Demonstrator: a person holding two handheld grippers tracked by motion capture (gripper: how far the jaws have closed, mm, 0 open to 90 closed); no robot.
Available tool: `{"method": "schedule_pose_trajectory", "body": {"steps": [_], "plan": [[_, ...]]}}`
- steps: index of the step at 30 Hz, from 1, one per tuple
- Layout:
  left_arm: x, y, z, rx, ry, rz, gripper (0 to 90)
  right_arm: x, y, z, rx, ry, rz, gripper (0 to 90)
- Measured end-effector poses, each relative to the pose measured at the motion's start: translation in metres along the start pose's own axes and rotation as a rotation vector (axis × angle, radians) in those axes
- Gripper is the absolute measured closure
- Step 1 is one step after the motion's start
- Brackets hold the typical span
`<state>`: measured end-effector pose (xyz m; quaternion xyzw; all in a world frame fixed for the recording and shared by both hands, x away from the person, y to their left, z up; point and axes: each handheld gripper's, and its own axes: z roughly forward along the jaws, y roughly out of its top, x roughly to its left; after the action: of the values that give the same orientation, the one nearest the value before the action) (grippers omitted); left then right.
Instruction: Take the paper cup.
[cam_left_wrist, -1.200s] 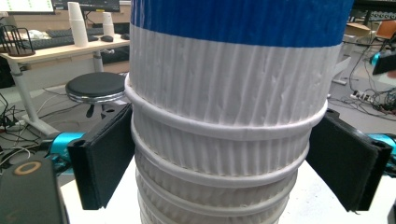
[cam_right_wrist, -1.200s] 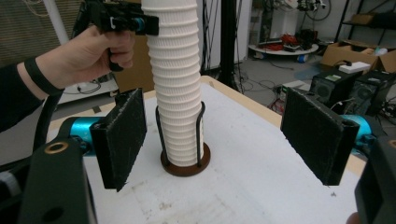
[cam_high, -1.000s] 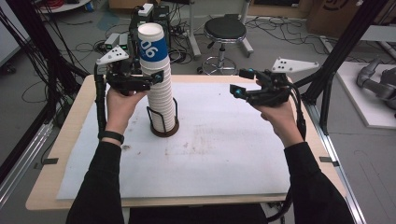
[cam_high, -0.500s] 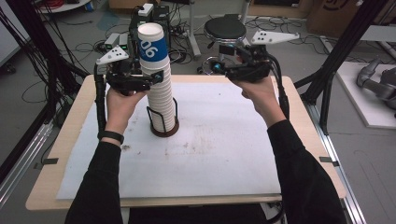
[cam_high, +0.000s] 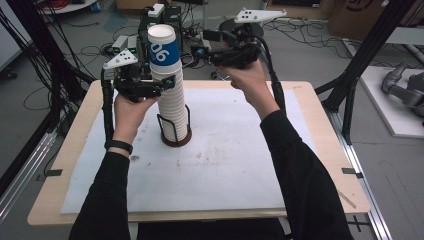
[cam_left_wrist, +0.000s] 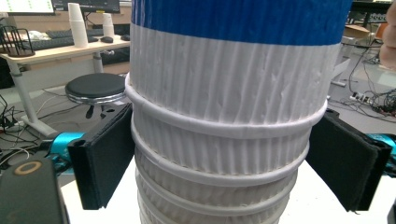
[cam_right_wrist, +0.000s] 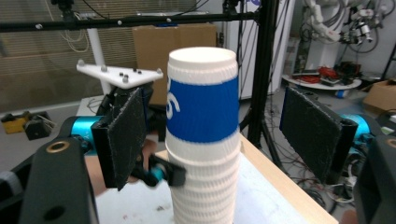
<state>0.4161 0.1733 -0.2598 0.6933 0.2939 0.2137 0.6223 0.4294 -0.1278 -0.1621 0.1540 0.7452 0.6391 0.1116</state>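
Paper cups (cam_high: 167, 95) crush easily; we'd grip the blue-banded top cup (cam_right_wrist: 203, 100) just under its rim. Left gripper (cam_left_wrist: 224, 158) fingers (cam_left_wrist: 109, 154) clamp the stack; right gripper (cam_right_wrist: 219, 135) fingers, at the stack's two o'clock, stand open and empty.

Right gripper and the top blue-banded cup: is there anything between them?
Nothing. In the high view only open air separates the right gripper from the top cup; in the right gripper view, the cup stands ahead between the open jaws, untouched.

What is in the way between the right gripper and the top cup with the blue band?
Nothing visible. The right gripper faces the blue-banded top cup with open jaws and only air between them; the left gripper grips the stack lower down.
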Motion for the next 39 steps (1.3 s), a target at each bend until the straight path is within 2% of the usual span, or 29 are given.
{"method": "schedule_pose_trajectory", "body": {"steps": [8, 16, 21, 24, 27, 29, 32, 35, 39], "plan": [[0.000, 0.000, -0.001, 0.002, -0.002, 0.000, 12.7, 0.001, 0.008, 0.030, 0.004, 0.035, 0.016, 23.5], [0.001, 0.000, -0.001, 0.002, -0.005, 0.004, 12.7, 0.004, 0.015, 0.057, 0.029, 0.023, 0.036, 22.4], [0.000, 0.000, 0.000, 0.001, -0.005, 0.003, 12.7, 0.006, 0.019, 0.067, 0.007, 0.016, 0.051, 22.3], [0.000, 0.000, -0.001, 0.002, -0.004, 0.004, 12.7, 0.005, 0.020, 0.071, 0.010, -0.001, 0.064, 23.2], [0.000, 0.000, 0.000, 0.001, -0.004, 0.004, 12.7, 0.003, 0.019, 0.074, 0.021, 0.006, 0.081, 25.4], [0.000, 0.000, 0.000, 0.000, -0.004, 0.003, 12.7, 0.003, 0.019, 0.076, 0.032, 0.018, 0.081, 30.5], [0.000, 0.000, 0.000, 0.002, -0.003, 0.003, 12.7, 0.003, 0.019, 0.075, 0.033, 0.012, 0.076, 31.4], [0.000, 0.000, 0.000, 0.001, -0.004, 0.004, 12.7, 0.004, 0.020, 0.074, 0.023, 0.004, 0.065, 32.2], [0.000, 0.000, 0.000, 0.002, -0.005, 0.006, 12.7, 0.006, 0.024, 0.070, -0.018, 0.004, 0.057, 32.7]]}}
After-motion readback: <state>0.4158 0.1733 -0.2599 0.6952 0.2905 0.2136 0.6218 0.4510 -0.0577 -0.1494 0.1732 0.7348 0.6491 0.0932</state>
